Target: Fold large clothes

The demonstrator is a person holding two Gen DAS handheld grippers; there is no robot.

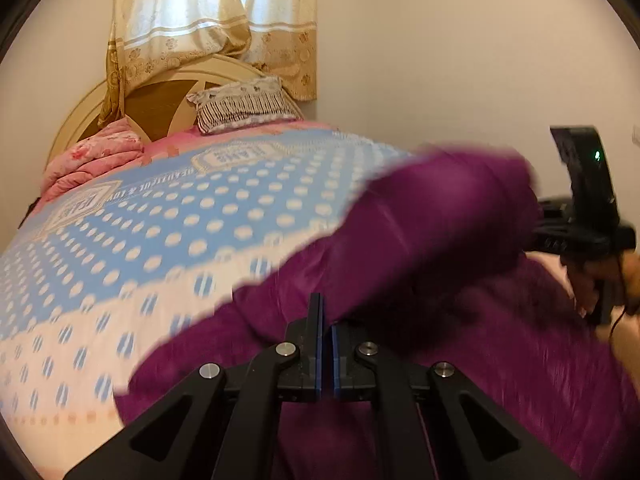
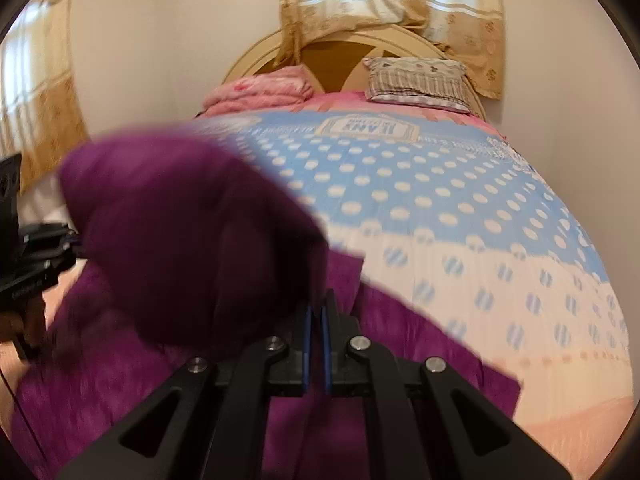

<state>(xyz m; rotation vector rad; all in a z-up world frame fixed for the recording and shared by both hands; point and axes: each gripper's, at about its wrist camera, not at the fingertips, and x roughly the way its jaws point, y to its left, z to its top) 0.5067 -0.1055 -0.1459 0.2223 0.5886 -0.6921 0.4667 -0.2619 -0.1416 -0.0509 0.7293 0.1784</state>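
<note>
The left gripper [image 1: 325,320], its blue-padded jaws pressed together, pinches an edge of a purple garment [image 1: 420,240] above a bed; the cloth runs up from the closed pads. The right gripper [image 2: 316,320] is likewise clamped on the purple garment [image 2: 180,240], its pads nearly touching with fabric bunched against them.

Between the two grippers a blurred roll of the purple cloth hangs lifted, while the rest of the garment lies spread over the near end of the bedspread [image 1: 160,220]. From the left wrist view, the right gripper's black body and the hand [image 1: 628,276] holding it show past the garment's far side.

The bedspread, blue with white dots and cream toward the near edge, covers the bed beyond the garment. Past it, against the rounded headboard [image 2: 344,46], sit a folded pink quilt [image 2: 264,90] and a patterned pillow [image 2: 418,80]. Beige curtains [image 2: 392,0] hang behind the headboard.
</note>
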